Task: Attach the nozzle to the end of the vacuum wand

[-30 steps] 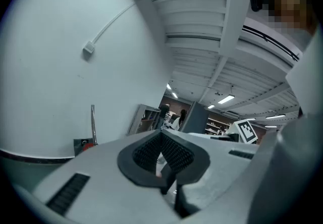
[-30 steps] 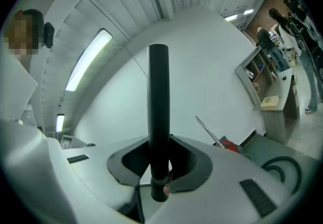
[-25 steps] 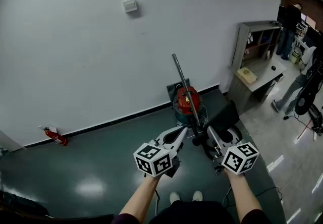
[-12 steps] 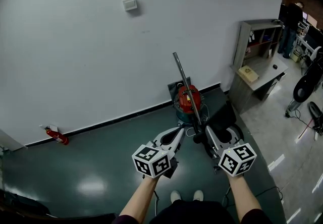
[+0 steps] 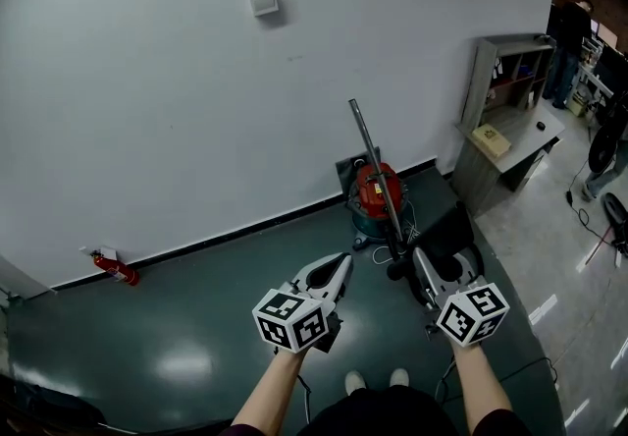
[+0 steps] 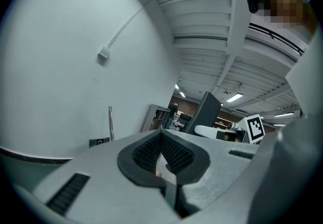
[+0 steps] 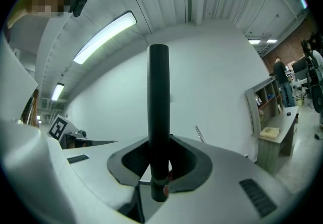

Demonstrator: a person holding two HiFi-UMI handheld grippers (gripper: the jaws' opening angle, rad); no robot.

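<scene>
A red vacuum canister (image 5: 379,194) stands at the foot of the wall, and its metal wand (image 5: 374,165) rises slanted from it. In the right gripper view my right gripper (image 7: 160,167) is shut on the nozzle's black tube (image 7: 158,117), which stands upright between the pads. The wand (image 7: 200,134) shows small behind it. From the head camera the right gripper (image 5: 417,263) sits just right of the wand's lower end, with the black nozzle (image 5: 396,270) at its tip. My left gripper (image 5: 341,263) is left of the wand. It is shut with nothing between its pads (image 6: 162,155).
A red fire extinguisher (image 5: 113,267) lies by the wall at the left. A grey shelf unit (image 5: 502,90) with a desk stands at the right, and people (image 5: 572,43) are beyond it. A junction box (image 5: 263,2) and conduit hang on the wall. Cables trail on the dark floor near the canister.
My left gripper has drawn back and to the left, away from the wand. The right gripper with the nozzle has shifted slightly. A person at the far right has walked on.
</scene>
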